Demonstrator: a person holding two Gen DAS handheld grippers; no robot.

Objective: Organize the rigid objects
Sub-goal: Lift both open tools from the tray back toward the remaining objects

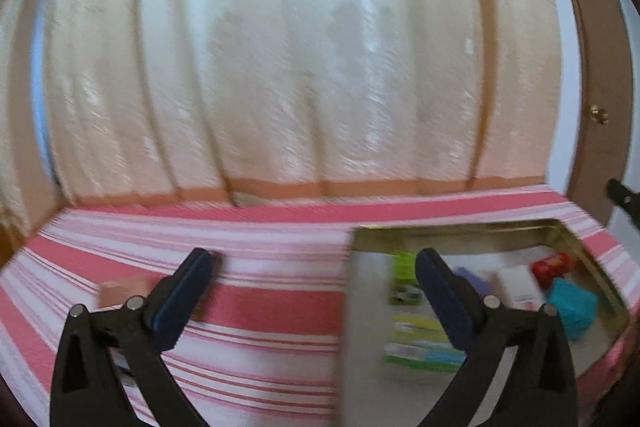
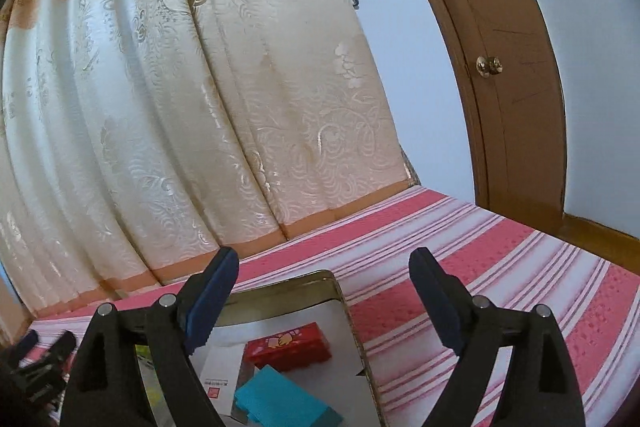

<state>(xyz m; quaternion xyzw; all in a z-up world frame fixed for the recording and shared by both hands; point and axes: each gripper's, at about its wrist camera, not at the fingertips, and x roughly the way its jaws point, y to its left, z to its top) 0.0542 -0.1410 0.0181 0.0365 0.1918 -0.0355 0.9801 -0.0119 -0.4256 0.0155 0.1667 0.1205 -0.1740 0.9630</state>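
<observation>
A shallow metal tray [image 1: 572, 239] lies on the pink-and-white striped cloth [image 1: 260, 299]. It holds a red box [image 1: 554, 265], a teal box [image 1: 572, 305], a white box [image 1: 518, 285], a purple item [image 1: 470, 277] and green packets [image 1: 420, 339]. A pinkish-brown block [image 1: 120, 293] lies on the cloth by my left finger. My left gripper [image 1: 314, 297] is open and empty above the cloth at the tray's left edge. My right gripper [image 2: 324, 301] is open and empty above the tray's far right corner [image 2: 338, 291], with the red box [image 2: 290, 347], teal box [image 2: 286, 401] and white box [image 2: 218, 375] below it.
A cream patterned curtain [image 2: 180, 107] hangs behind the surface. A brown door with a brass knob [image 2: 489, 67] stands at the right. The striped cloth [image 2: 500, 267] stretches right of the tray. The left gripper [image 2: 38, 359] shows at the right wrist view's lower left.
</observation>
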